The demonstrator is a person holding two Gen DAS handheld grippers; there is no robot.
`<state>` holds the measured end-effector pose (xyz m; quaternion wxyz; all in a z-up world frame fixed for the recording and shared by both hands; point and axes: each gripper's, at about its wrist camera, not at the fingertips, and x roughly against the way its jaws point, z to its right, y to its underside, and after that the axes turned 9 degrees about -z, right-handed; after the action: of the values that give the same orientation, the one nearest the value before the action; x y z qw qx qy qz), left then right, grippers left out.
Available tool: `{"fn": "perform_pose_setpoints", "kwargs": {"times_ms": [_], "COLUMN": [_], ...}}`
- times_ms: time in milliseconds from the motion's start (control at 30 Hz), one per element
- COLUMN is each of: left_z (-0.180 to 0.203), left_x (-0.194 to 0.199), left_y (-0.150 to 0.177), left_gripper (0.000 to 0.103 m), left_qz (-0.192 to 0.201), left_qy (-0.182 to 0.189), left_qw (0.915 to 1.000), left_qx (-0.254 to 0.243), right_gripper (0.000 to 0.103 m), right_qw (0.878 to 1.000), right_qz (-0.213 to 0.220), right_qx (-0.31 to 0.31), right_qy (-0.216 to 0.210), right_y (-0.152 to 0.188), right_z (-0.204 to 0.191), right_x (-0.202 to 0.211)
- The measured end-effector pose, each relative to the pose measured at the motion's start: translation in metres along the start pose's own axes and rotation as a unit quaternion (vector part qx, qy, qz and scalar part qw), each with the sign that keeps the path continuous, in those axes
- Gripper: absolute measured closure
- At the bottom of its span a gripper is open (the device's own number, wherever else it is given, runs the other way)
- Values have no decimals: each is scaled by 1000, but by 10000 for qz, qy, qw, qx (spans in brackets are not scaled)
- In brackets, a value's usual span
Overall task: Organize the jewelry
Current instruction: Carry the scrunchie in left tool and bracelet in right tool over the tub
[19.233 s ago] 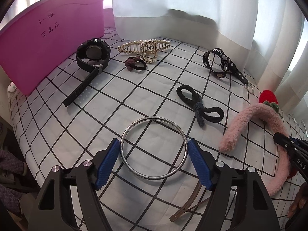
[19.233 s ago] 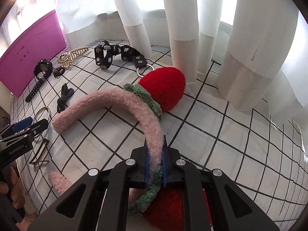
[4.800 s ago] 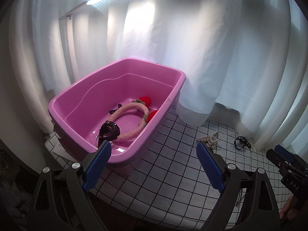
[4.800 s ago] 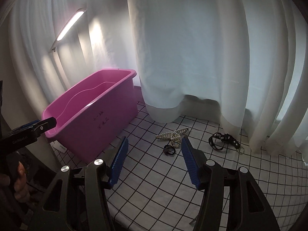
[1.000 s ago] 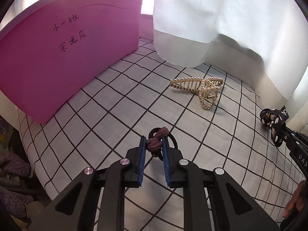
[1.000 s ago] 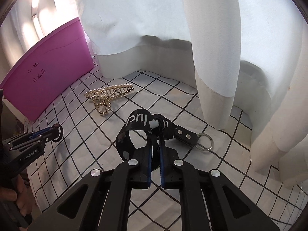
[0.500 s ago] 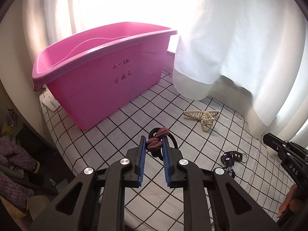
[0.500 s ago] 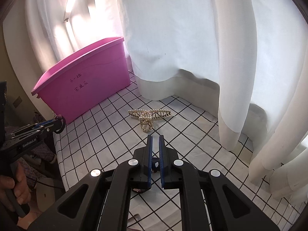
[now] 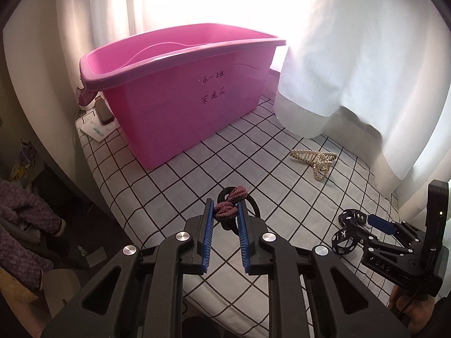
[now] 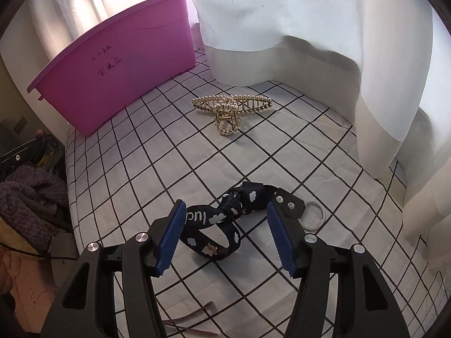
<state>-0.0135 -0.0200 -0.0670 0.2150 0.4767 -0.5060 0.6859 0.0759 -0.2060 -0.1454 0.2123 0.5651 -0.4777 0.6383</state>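
Pink plastic tub point(image 9: 180, 90) stands at the far left end of the checked tablecloth point(image 9: 197, 169), its inside hidden from here. Left gripper point(image 9: 224, 214) is clamped on a maroon hair tie point(image 9: 227, 211) with a black elastic loop, now carried clear of the cloth where a second ago it sat low over it; judged mid-carry toward the tub. Right gripper point(image 10: 225, 225) had its jaws pinched on the black printed strap point(image 10: 222, 225) a moment back; the jaws are opening now, and the strap lies on the cloth between them, pads off it, its metal ring point(image 10: 313, 217) just beside the right pad. Looks like a dropped or abandoned grasp, so that strap probably needs a fresh pick. Pearl-and-gold claw clip point(image 10: 231, 109) waits untouched mid-cloth, nearer the curtain point(image 10: 310, 28).
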Motion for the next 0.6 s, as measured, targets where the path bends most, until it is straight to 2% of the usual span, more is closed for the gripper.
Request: {"fn": "perform_pose_setpoints", "kwargs": {"times_ms": [267, 300, 333, 433, 600], "left_z": [-9, -9, -9, -8, -2], "left_x": [1, 1, 1, 2, 8], "left_y": [4, 4, 4, 3, -1], "left_gripper": [86, 86, 86, 86, 86], "left_qz": [-51, -58, -60, -67, -14], "left_qy": [-81, -85, -86, -81, -60], "left_qw": [9999, 9999, 9999, 9999, 10000], "left_qx": [102, 113, 116, 117, 72], "right_gripper": [43, 49, 70, 83, 87], "right_qw": [9993, 9995, 9994, 9997, 9999], "right_qz": [-248, -212, -228, -200, 73], "right_qx": [-16, -6, -13, -28, -26], "right_qy": [283, 252, 243, 126, -96], "right_y": [-3, -2, -1, 1, 4], "right_z": [0, -1, -1, 2, 6], "right_x": [-28, -28, -28, -26, -1]}}
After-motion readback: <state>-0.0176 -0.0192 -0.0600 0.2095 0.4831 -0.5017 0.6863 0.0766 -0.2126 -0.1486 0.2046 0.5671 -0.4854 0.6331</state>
